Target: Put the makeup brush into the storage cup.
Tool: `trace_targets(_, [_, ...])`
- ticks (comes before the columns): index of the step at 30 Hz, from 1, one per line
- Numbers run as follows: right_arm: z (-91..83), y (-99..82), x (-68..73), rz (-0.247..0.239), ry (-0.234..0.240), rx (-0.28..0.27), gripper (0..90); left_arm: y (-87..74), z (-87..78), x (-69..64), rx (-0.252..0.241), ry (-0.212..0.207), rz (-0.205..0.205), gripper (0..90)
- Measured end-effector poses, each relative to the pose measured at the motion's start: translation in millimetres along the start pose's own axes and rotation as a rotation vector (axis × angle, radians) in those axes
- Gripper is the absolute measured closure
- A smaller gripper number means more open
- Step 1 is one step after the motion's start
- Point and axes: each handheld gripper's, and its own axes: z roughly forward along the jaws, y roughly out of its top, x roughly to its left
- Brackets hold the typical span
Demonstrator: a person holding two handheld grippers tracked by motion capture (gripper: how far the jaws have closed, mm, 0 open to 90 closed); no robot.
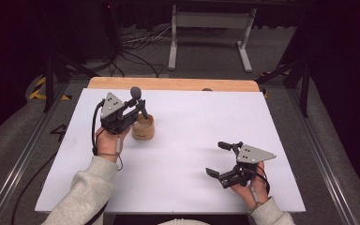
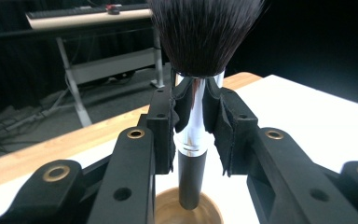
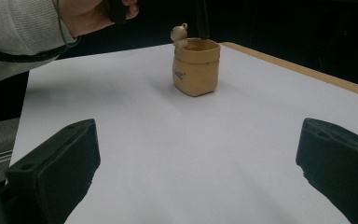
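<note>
A makeup brush [image 2: 196, 70] with dark bristles, a silver collar and a black handle stands upright, its handle end reaching down into a tan cup [image 1: 143, 128]. My left gripper [image 1: 132, 107] is shut on the brush's collar, pads [image 2: 180, 109] pressing both sides. In the high view the brush head [image 1: 135, 92] rises above the cup. The cup [image 3: 196, 66] has a small bear figure on its rim. My right gripper [image 1: 218, 158] rests at the table's front right, open with nothing between its fingers [image 3: 56, 168].
A white sheet [image 1: 187, 140] covers the table, with a wooden edge [image 1: 173, 84] at the back. Beyond the table stand a white desk frame [image 1: 211, 28] and cables on the floor. A grey-sleeved arm [image 3: 18, 32] reaches in near the cup.
</note>
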Motion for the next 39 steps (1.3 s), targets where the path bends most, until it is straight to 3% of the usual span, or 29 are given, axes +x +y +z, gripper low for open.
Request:
trace_targets(13, [0.4,-0.1,0.2,0.001,0.005,-0.003,0.0,-16.6,7.7,9.8,0.023,0.026,-0.009,69.8])
trace_targets(18, [0.6,-0.2,0.0,0.003,0.007,-0.004,0.0,-22.5,10.3,12.0,0.024,0.024,0.002,69.7])
trace_targets(39, [0.4,0.0,-0.2,0.008,0.012,-0.007,0.0,-34.9,17.9,14.9,0.074,-0.005,-0.028,69.5])
